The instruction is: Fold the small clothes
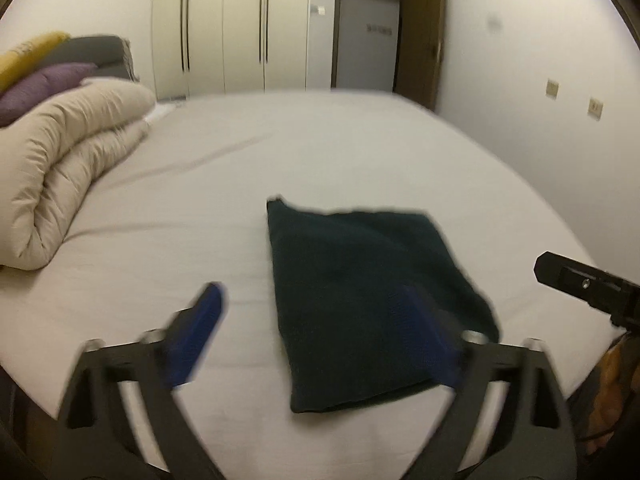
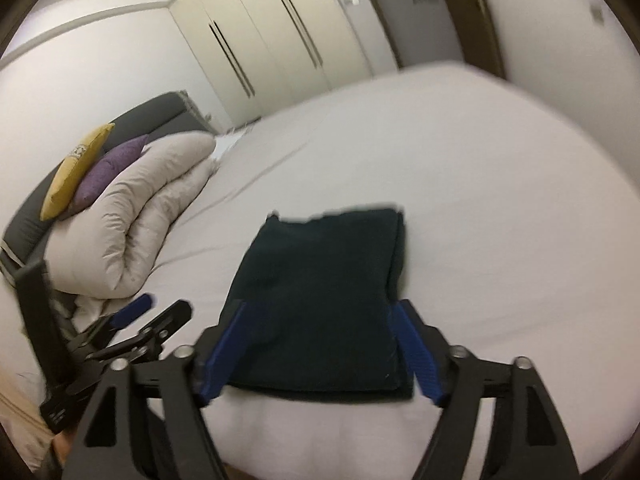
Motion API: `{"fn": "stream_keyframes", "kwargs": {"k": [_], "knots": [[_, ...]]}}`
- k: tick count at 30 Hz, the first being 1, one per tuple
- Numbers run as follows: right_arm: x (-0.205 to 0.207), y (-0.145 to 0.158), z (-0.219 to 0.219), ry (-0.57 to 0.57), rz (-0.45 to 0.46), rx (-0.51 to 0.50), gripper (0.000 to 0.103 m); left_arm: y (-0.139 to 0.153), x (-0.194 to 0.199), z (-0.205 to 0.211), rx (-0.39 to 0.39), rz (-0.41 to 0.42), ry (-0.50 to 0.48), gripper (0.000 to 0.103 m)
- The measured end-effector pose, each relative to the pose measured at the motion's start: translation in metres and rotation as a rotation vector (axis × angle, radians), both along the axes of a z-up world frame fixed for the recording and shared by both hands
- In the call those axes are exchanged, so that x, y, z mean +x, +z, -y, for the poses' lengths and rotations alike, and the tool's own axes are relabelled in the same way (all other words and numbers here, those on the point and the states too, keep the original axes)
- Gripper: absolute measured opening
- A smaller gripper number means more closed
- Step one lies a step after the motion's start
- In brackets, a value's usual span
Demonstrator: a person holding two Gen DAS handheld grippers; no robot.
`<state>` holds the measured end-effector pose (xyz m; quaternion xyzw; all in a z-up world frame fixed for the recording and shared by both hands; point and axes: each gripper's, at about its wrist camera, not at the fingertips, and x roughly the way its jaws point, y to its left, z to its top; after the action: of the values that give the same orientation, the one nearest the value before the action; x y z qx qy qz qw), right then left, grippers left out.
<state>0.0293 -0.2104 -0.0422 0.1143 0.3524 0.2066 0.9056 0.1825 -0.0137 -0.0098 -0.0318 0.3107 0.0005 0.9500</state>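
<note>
A dark green garment (image 1: 360,300) lies folded into a flat rectangle on the white bed sheet (image 1: 280,152). In the left wrist view my left gripper (image 1: 312,304) hangs above it, open, with blue pads (image 1: 200,328) spread wide and nothing between them. The right gripper's black body (image 1: 588,284) pokes in at the right edge. In the right wrist view the same garment (image 2: 320,300) lies below my right gripper (image 2: 320,320), which is open and holds nothing. The left gripper (image 2: 136,320) shows at the lower left.
A rolled beige duvet (image 1: 68,160) lies on the left side of the bed, with purple (image 1: 44,84) and yellow (image 1: 28,56) cushions behind it. White wardrobe doors (image 1: 228,28) and a doorway (image 1: 368,40) stand beyond the bed.
</note>
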Motion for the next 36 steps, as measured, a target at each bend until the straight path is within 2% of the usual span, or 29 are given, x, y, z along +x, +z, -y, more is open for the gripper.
{"fn": "stream_keyframes", "kwargs": {"k": [1, 4, 7, 10, 12, 15, 17, 20, 23, 26, 29, 36], "knots": [[-0.008, 0.008, -0.002, -0.016, 0.044, -0.026, 0.093, 0.006, -0.004, 0.003, -0.001, 0.002, -0.012, 0.103], [-0.031, 0.031, -0.001, -0.064, 0.18, -0.085, 0.103, 0.021, -0.007, 0.01, 0.043, -0.038, 0.022, 0.103], [-0.053, 0.049, -0.004, -0.103, 0.318, -0.164, 0.103, 0.036, -0.02, 0.007, 0.001, 0.025, 0.031, 0.103], [-0.062, 0.058, -0.006, -0.105, 0.354, -0.21, 0.103, 0.047, -0.027, 0.002, -0.042, -0.005, 0.051, 0.103], [-0.065, 0.062, -0.002, -0.108, 0.354, -0.183, 0.103, 0.05, -0.027, 0.001, -0.042, -0.011, 0.054, 0.103], [-0.068, 0.065, 0.007, -0.126, 0.33, -0.136, 0.103, 0.048, -0.024, -0.003, -0.096, -0.042, 0.054, 0.103], [-0.07, 0.067, 0.009, -0.131, 0.317, -0.134, 0.103, 0.046, -0.023, -0.005, -0.106, -0.045, 0.064, 0.103], [-0.069, 0.07, 0.009, -0.134, 0.31, -0.14, 0.103, 0.046, -0.021, -0.007, -0.09, -0.056, 0.083, 0.103], [-0.062, 0.069, 0.004, -0.119, 0.25, -0.174, 0.103, 0.041, -0.018, -0.01, -0.082, -0.061, 0.104, 0.103], [-0.06, 0.065, 0.0, -0.113, 0.207, -0.181, 0.103, 0.038, -0.017, -0.005, -0.016, -0.06, 0.129, 0.103], [-0.056, 0.06, -0.007, -0.09, 0.154, -0.207, 0.103, 0.034, -0.014, -0.005, -0.016, -0.058, 0.124, 0.103], [-0.054, 0.052, -0.009, -0.1, 0.118, -0.232, 0.103, 0.027, -0.012, -0.005, 0.004, -0.072, 0.132, 0.103]]}}
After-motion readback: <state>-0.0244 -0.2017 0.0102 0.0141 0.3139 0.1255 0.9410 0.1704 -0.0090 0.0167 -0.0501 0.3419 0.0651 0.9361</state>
